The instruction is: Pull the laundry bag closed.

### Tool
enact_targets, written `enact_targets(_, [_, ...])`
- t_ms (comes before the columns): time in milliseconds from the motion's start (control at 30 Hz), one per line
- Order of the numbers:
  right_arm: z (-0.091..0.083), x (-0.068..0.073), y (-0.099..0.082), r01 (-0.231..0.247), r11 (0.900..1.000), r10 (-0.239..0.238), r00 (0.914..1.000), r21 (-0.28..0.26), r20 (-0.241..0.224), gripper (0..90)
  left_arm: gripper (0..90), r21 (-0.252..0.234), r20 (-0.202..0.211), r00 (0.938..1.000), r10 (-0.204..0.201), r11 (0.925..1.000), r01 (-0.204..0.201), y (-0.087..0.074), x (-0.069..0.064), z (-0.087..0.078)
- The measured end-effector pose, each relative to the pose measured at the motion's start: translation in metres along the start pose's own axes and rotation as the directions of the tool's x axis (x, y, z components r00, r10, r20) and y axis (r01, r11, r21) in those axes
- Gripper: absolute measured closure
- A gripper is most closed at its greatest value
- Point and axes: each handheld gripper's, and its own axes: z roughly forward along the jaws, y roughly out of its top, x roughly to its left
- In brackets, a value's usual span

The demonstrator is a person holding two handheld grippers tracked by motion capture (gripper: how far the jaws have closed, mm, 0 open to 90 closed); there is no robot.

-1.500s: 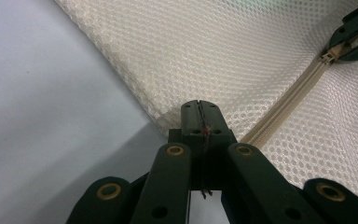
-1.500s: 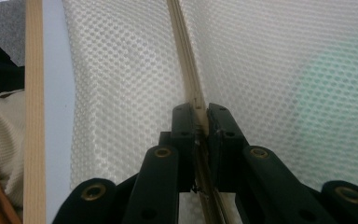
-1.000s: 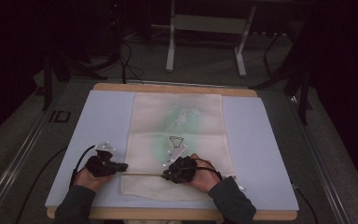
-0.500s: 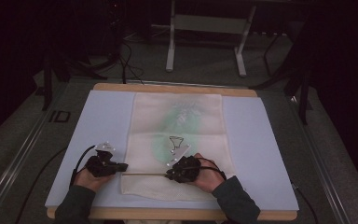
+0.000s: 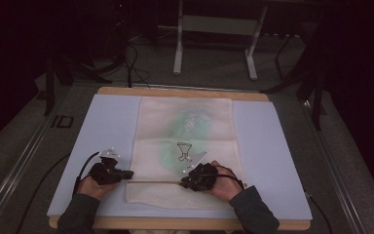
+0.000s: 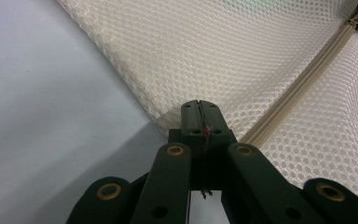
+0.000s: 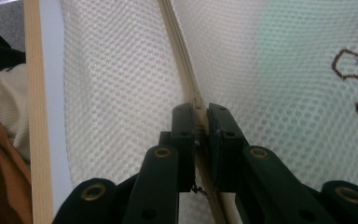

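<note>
1. The left hand-held gripper (image 6: 198, 122) is clenched on the near-left corner of a cream mesh laundry bag (image 6: 223, 56), its jaws pressed together with the mesh edge pinched between them, at the end of the zipper (image 6: 303, 81).
2. The right hand-held gripper (image 7: 200, 122) grasps the zipper (image 7: 179, 51) farther along the same line, the cream tape caught between its nearly closed jaws.
3. In the high view, the two hand-held grippers, left (image 5: 125, 174) and right (image 5: 185, 183), face each other along the zipper line near the bag's front edge, each held by a hand (image 5: 95, 187) coming from the counter's near side.
4. The mesh laundry bag (image 5: 185, 122) lies flat on the pale blue mat (image 5: 272, 146) covering the counter (image 5: 185, 91), stretching away beyond both grippers.
5. Just beyond the right gripper, a small dark figure outline (image 5: 183, 152) and a green patch (image 5: 195, 126) show through the mesh.
</note>
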Motion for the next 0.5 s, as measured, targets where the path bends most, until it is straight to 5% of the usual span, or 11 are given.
enact_targets(500, [-0.007, -0.004, -0.015, -0.024, 0.9997, 0.024, 0.9997, 0.008, 0.007, 82.3, 90.0, -0.005, 0.004, 1.0000, -0.006, 1.0000, 0.006, 0.000, 0.000, 0.000])
